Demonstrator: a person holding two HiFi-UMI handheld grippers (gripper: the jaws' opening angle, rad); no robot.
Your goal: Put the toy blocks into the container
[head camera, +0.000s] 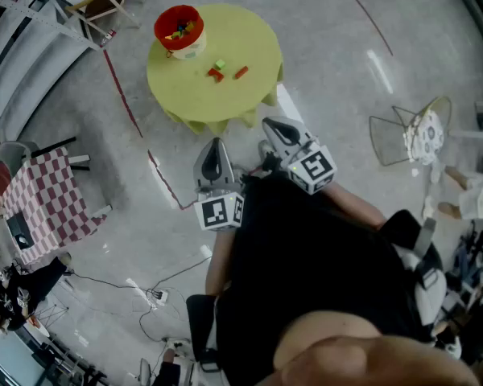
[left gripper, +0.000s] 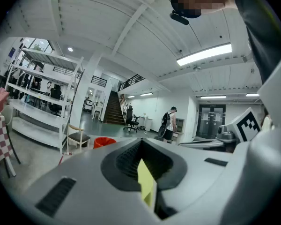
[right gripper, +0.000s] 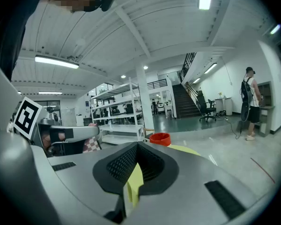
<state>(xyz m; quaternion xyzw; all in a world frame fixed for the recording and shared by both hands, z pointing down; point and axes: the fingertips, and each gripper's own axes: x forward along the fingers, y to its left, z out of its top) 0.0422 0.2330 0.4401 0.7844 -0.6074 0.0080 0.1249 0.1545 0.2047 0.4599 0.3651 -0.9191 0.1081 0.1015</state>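
Yellow table [head camera: 245, 39]: toy blocks [head camera: 217, 71] at its middle, red container [head camera: 165, 19] at its far edge — our left gripper [head camera: 216, 148] and right gripper [head camera: 277, 130] hang short of it, jaws together, empty, so we should approach, then open.

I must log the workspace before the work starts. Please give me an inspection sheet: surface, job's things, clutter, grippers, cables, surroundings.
Surface: round yellow table on a grey floor.
Job's things: red container at the table's far left edge, with some blocks inside; green block, red block and orange-red block lie loose near the table's middle.
Clutter: nothing seen on the table.
Grippers: left gripper and right gripper both shut, empty, held near the person, short of the table.
Cables: loose cables on the floor, lower left.
Surroundings: checked table at left, wire chair at right, red floor line.
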